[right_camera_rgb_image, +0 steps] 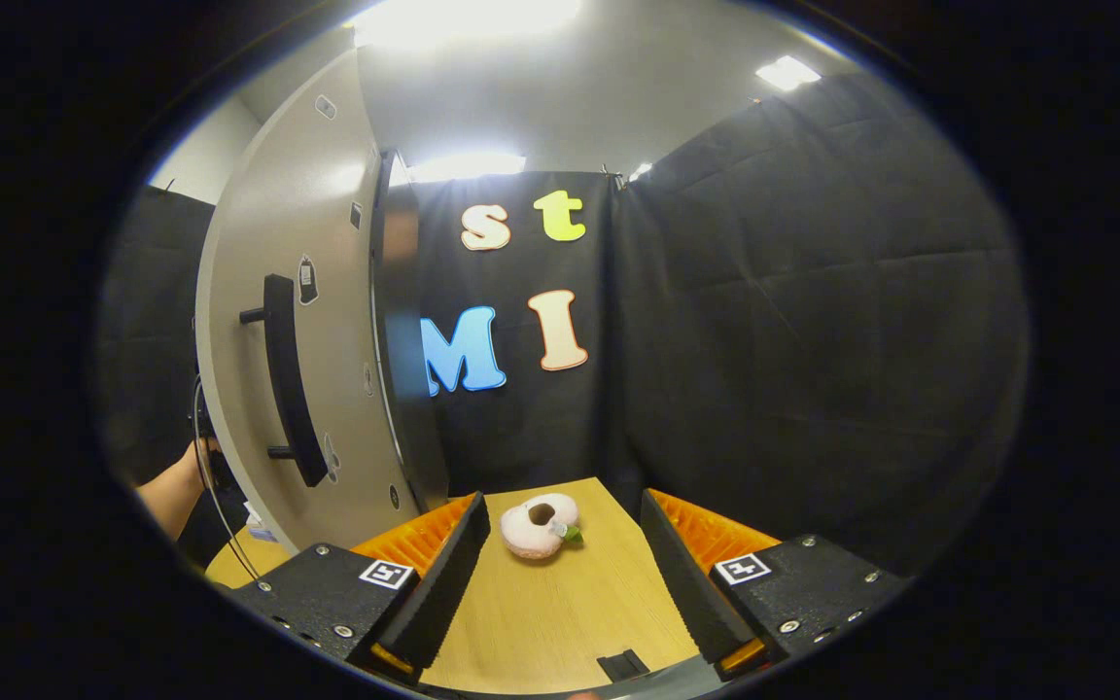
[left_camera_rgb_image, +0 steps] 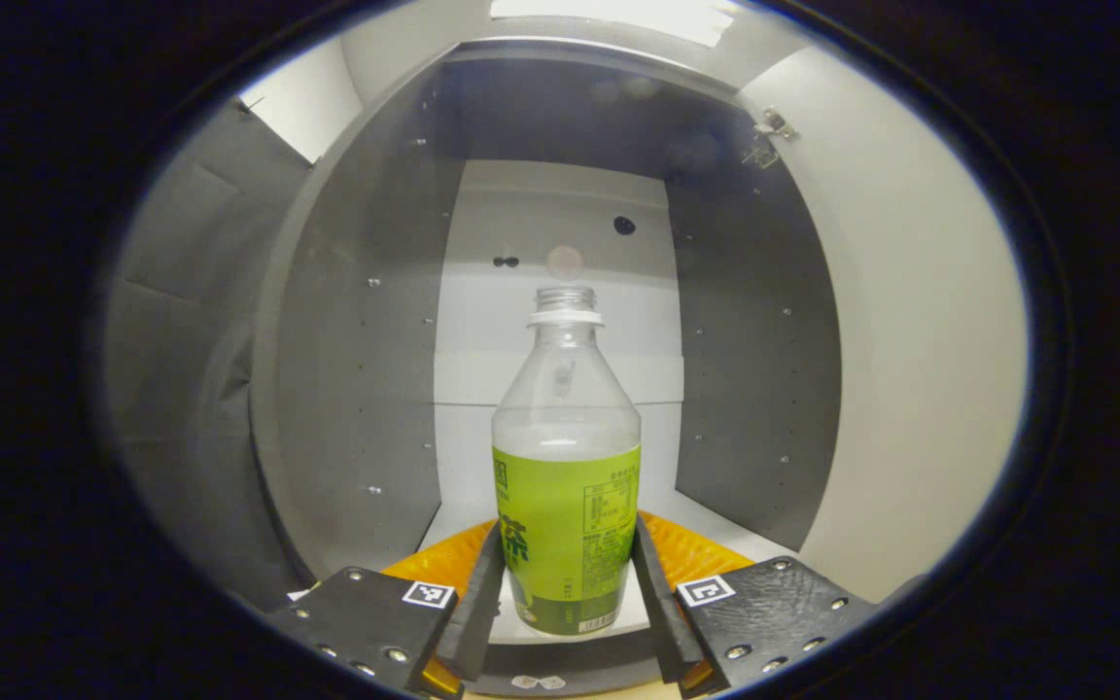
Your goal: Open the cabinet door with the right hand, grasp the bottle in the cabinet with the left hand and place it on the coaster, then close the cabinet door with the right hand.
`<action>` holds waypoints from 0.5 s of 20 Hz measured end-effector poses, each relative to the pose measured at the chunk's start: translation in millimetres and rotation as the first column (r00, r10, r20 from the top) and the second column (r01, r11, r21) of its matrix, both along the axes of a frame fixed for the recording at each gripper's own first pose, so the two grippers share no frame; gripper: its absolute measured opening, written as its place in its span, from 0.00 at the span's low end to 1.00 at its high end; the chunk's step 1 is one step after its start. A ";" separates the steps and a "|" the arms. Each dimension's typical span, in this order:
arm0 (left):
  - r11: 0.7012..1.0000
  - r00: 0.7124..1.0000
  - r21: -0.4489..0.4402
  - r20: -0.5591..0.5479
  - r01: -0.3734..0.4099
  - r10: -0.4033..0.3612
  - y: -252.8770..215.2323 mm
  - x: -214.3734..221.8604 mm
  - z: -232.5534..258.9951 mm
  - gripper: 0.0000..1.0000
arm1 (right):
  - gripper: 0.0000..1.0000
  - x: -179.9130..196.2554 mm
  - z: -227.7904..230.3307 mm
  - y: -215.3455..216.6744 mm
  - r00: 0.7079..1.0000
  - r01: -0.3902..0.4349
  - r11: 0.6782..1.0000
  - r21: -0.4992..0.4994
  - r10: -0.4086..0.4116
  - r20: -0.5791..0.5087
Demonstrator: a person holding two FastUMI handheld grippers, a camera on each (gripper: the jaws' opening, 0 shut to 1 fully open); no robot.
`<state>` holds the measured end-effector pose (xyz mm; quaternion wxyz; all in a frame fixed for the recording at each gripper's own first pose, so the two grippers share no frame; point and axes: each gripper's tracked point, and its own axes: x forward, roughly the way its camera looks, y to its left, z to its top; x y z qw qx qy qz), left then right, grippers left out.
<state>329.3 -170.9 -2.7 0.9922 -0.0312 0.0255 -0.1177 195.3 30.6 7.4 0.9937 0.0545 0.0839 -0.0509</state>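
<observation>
1. In the left gripper view, one left gripper (left_camera_rgb_image: 567, 583) reaches into the open cabinet (left_camera_rgb_image: 366, 369); its two fingers (left_camera_rgb_image: 479, 603) sit one on each side of the single bottle (left_camera_rgb_image: 566, 486), pressed against the green label low on its body, so the tongs grip the bottle.
2. The bottle stands upright at the front edge of the cabinet's white floor, midway between the two grey side walls; it is clear plastic, has no cap, and looks empty above the label.
3. The cabinet's back panel is white, with three small dark holes and one pale round mark above the bottle's mouth; rows of small pegs dot both side walls.
4. One cabinet door (left_camera_rgb_image: 910, 340) stands swung open at the right edge of the cabinet, with one metal hinge (left_camera_rgb_image: 772, 131) at its top corner.
5. In the right gripper view, one right gripper (right_camera_rgb_image: 560, 583) hovers above the wooden table (right_camera_rgb_image: 560, 622) with its tongs spread wide apart and nothing between them.
6. One pink doughnut-shaped plush toy (right_camera_rgb_image: 539, 525) lies on the table near its far edge, ahead of the spread fingers.
7. The cabinet door shows there from outside, at the left, with one black bar handle (right_camera_rgb_image: 288, 389); a person's forearm (right_camera_rgb_image: 171, 496) shows beyond the door's lower left edge.
</observation>
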 end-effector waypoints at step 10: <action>0.995 0.995 -0.003 0.025 -0.096 0.096 49.7 -97.4 10.4 0.72 | 0.96 2.9 -7.5 -2.3 0.993 -0.117 0.993 0.014 0.117 0.024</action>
